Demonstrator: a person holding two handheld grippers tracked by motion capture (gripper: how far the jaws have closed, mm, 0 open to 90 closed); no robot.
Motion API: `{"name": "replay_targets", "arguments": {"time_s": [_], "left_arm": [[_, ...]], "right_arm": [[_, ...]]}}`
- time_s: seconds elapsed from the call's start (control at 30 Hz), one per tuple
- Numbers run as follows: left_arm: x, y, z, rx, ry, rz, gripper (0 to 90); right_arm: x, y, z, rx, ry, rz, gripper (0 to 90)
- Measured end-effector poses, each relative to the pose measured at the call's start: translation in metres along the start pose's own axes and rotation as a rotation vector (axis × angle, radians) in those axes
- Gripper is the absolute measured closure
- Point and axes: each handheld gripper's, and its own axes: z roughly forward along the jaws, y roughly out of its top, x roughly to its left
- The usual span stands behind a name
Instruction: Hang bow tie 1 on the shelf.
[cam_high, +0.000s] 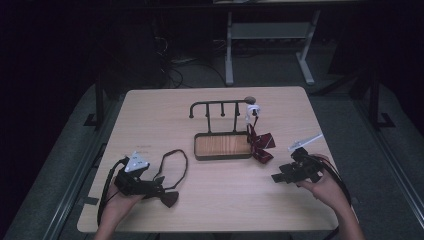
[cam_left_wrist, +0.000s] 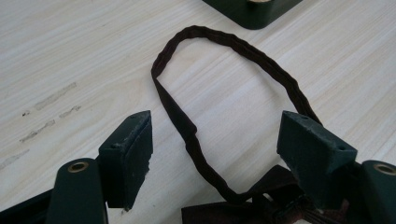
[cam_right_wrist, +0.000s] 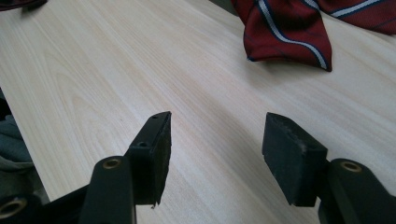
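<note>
A dark brown bow tie (cam_high: 169, 198) lies on the table at the front left, its strap loop (cam_high: 185, 165) stretching toward the stand. My left gripper (cam_high: 156, 186) is open just behind the bow. In the left gripper view the strap (cam_left_wrist: 224, 39) runs between the wide-apart jaws of that gripper (cam_left_wrist: 215, 151), and the bow (cam_left_wrist: 280, 179) touches the right one. A red striped bow tie (cam_high: 261, 145) hangs from the right end of a black hook rack (cam_high: 220, 104) and rests on the table. My right gripper (cam_high: 278, 176) is open and holds nothing, a short way from the red tie (cam_right_wrist: 289, 32).
The rack stands on a dark tray base with a wooden floor (cam_high: 222, 145) at the table's middle; its corner (cam_left_wrist: 252, 11) shows in the left gripper view. A white tag (cam_high: 252, 107) sits at the rack's right end. Bare tabletop lies between the two grippers.
</note>
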Motion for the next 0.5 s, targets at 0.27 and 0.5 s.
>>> {"name": "replay_targets", "arguments": {"time_s": [0.27, 0.5], "left_arm": [[0.003, 0.011, 0.0, 0.008, -0.003, 0.01, 27.7], [0.01, 0.019, 0.005, 0.038, 0.004, 0.017, 28.2]], "right_arm": [[0.0, -0.007, 0.003, -0.001, 0.002, 0.005, 42.2], [0.0, -0.009, 0.007, 0.001, 0.005, 0.006, 42.2]]}}
